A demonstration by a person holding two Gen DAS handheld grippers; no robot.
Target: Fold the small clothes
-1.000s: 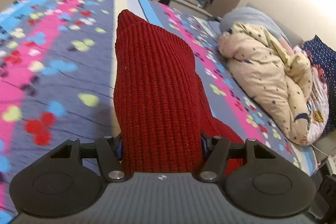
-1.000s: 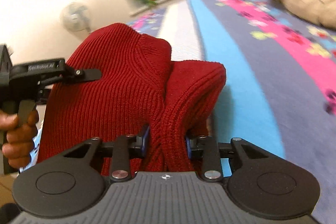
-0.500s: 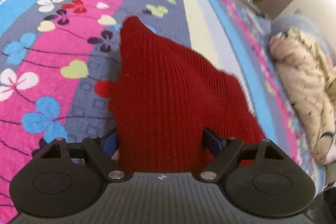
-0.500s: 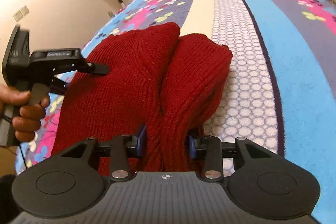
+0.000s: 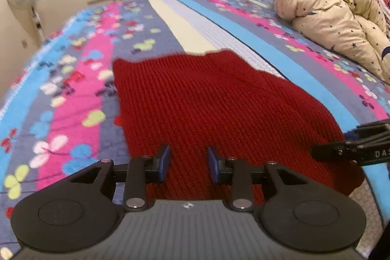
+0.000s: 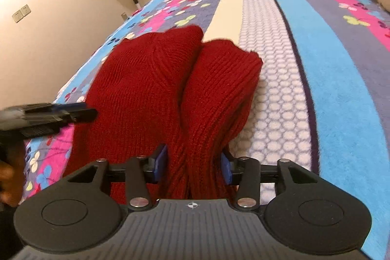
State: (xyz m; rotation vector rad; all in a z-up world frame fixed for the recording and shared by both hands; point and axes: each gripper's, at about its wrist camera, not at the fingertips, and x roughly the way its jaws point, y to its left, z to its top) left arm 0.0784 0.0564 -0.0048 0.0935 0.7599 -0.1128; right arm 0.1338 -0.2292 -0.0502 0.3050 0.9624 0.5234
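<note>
Change since earlier: red knit garment [image 5: 219,109] has been lowered from a hanging column to lie spread on the striped bedspread [image 5: 73,94]; in the left wrist view it is now seen flat.
Left gripper [image 5: 187,163]: jaws are closing over the near hem; knit is seen between the blue pads [image 5: 163,162], but no pinch is visible, so it is read as not gripping.
Garment middle: laid flat, near edge towards the person.
Right gripper [image 6: 192,163]: jaws are opening; a bunched fold of knit [image 6: 202,162] is between them, apparently being released.
Right side: two rounded humps remain unflattened.
Progress: judged early; spreading nearly done, folding itself not yet made.
</note>
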